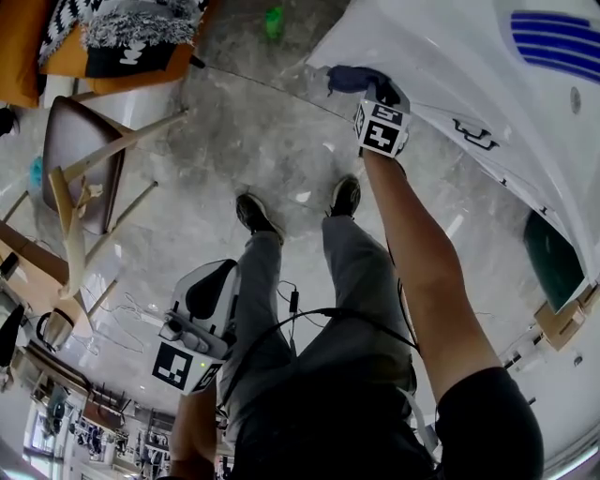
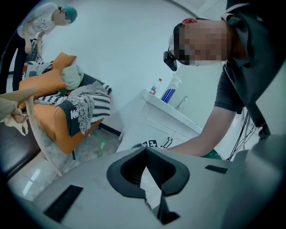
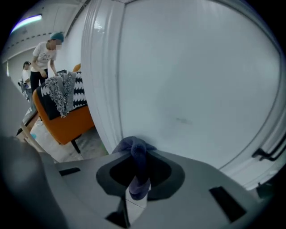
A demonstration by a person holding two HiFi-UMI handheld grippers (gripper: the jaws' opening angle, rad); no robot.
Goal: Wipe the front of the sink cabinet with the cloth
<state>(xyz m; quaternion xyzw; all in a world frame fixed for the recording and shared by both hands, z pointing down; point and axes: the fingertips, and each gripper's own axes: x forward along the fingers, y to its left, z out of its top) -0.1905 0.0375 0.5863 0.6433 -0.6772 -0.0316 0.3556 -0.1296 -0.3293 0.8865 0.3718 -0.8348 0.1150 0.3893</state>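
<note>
The white sink cabinet front [image 1: 450,75] fills the upper right of the head view and most of the right gripper view [image 3: 192,89]. My right gripper [image 1: 375,98] is stretched out to it, shut on a dark blue cloth [image 1: 349,78]. The cloth [image 3: 134,150] bunches between the jaws, and its wad presses on the panel near the cabinet's left edge. A dark door handle [image 1: 473,136] lies to the right. My left gripper [image 1: 202,300] hangs low beside my left leg, away from the cabinet. Its jaws [image 2: 147,176] meet with nothing in them.
A wooden chair [image 1: 80,169] and an orange armchair piled with blankets [image 1: 122,37] stand to the left. A green bottle [image 1: 273,21] lies on the floor near the cabinet corner. A green bin [image 1: 553,258] sits at right. A person [image 2: 44,22] stands behind the armchair.
</note>
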